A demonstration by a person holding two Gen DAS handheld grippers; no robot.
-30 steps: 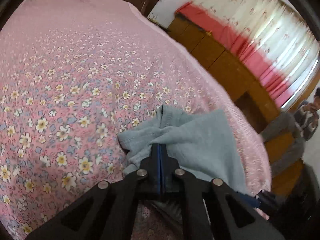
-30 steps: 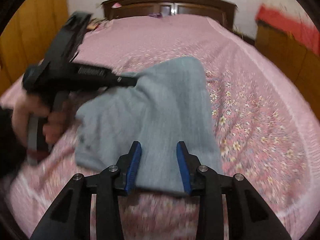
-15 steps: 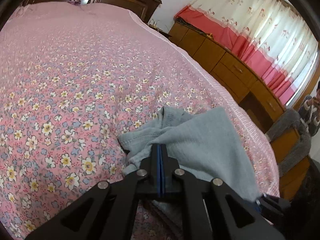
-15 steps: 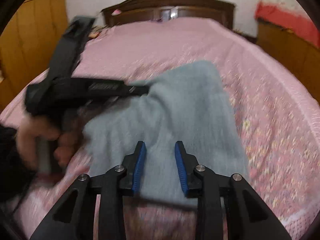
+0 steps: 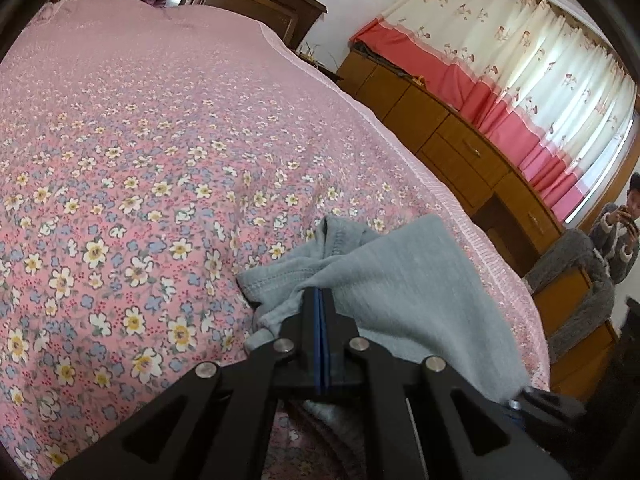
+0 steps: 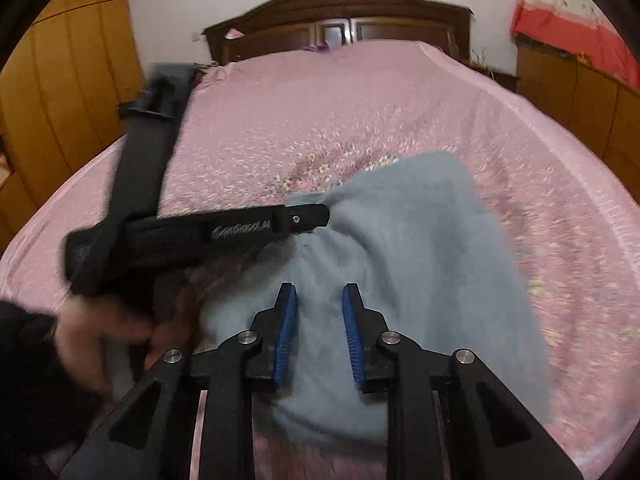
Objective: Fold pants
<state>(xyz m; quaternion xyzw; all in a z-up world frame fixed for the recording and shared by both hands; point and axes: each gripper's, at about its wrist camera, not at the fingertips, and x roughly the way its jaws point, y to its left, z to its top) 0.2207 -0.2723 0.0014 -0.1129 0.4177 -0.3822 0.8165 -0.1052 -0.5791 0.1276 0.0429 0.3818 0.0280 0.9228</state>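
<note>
The grey-blue pants (image 5: 392, 280) lie bunched near the foot edge of the pink floral bed (image 5: 140, 168). My left gripper (image 5: 321, 300) is shut on a fold of the pants and holds it a little above the bedspread. In the right wrist view the pants (image 6: 420, 248) spread out as a broad folded slab. The left gripper (image 6: 320, 216) shows there from the side, pinching the pants' far left corner. My right gripper (image 6: 319, 300) is open, its blue pads hovering over the near part of the pants without holding them.
A dark wooden headboard (image 6: 340, 12) stands at the far end of the bed. Wooden drawers (image 5: 460, 148) and red-and-cream curtains (image 5: 520, 72) run along the right side. A seated person (image 5: 616, 236) is at the far right. A wooden wardrobe (image 6: 60, 80) stands on the left.
The left gripper has kept its grip on the pants and lifted the corner further up and right. The right gripper has stayed open over the cloth, its jaws slightly narrower.
</note>
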